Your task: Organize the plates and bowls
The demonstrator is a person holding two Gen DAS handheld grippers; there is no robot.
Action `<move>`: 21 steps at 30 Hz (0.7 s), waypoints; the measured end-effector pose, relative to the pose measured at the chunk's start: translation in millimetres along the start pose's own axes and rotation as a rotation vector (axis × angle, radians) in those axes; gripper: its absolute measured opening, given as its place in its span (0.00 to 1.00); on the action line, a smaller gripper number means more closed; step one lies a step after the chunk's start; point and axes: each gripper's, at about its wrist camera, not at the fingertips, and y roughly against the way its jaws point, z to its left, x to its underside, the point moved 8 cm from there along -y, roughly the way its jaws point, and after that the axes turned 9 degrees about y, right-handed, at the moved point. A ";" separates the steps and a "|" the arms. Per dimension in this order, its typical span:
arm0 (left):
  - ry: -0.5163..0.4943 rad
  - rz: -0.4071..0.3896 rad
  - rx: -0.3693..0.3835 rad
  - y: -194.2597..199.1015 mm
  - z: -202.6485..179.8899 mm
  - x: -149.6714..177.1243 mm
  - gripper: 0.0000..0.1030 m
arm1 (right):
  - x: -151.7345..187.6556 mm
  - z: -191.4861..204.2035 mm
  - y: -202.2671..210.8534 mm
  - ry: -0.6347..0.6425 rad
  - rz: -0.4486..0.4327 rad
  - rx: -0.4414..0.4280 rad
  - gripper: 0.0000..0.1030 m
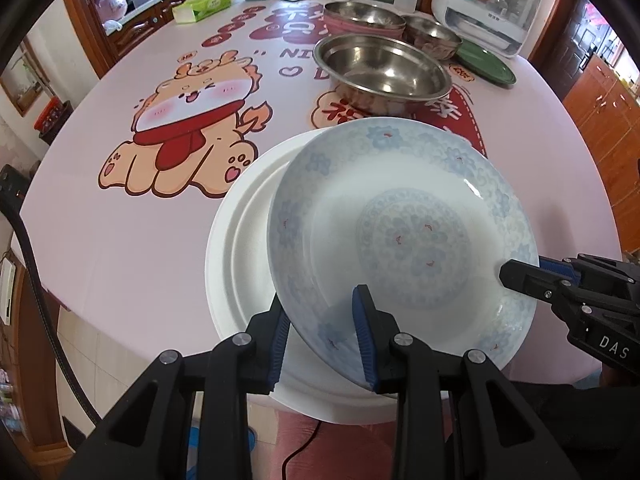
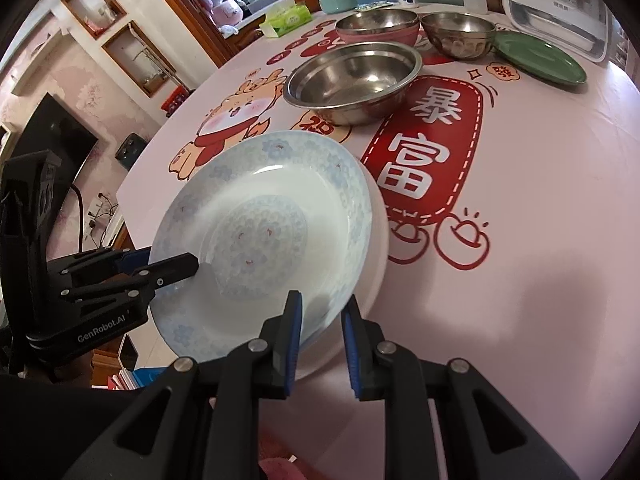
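Placement of the patterned plate (image 1: 404,232), clamped at opposite rims by left gripper (image 1: 324,336) and right gripper (image 2: 320,344) jaws, requires level, centred lowering onto the white plate (image 1: 236,240) at the counter (image 1: 120,240) near edge.

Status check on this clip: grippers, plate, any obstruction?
Left gripper and right gripper both clamped on patterned plate rim. Plate tilted over white plate. Steel bowl beyond, apart.

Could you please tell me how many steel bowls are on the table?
3. The largest steel bowl sits mid-table, beyond the patterned plate. A second stands behind it, apparently nested in a pink bowl. A third stands beside that, next to the green plate. None seems hidden.
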 end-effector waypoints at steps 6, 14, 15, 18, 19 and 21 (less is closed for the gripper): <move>-0.032 0.047 0.017 -10.2 11.2 -4.5 0.29 | -0.8 8.9 -11.7 -0.042 0.027 0.025 0.18; -0.102 0.100 0.031 -22.0 22.3 -7.4 0.29 | 1.8 17.4 -24.8 -0.107 0.047 0.067 0.19; -0.113 0.100 0.030 -22.4 23.3 -8.1 0.29 | 2.1 18.4 -25.4 -0.112 0.046 0.070 0.19; -0.136 0.108 0.031 -24.6 26.1 -9.1 0.29 | 3.6 21.2 -28.4 -0.133 0.046 0.081 0.19; -0.142 0.113 0.033 -26.0 26.8 -9.4 0.29 | 4.1 21.9 -29.4 -0.139 0.048 0.087 0.19; -0.170 0.113 0.034 -26.5 25.4 -9.4 0.29 | 5.5 21.9 -30.3 -0.151 0.046 0.108 0.19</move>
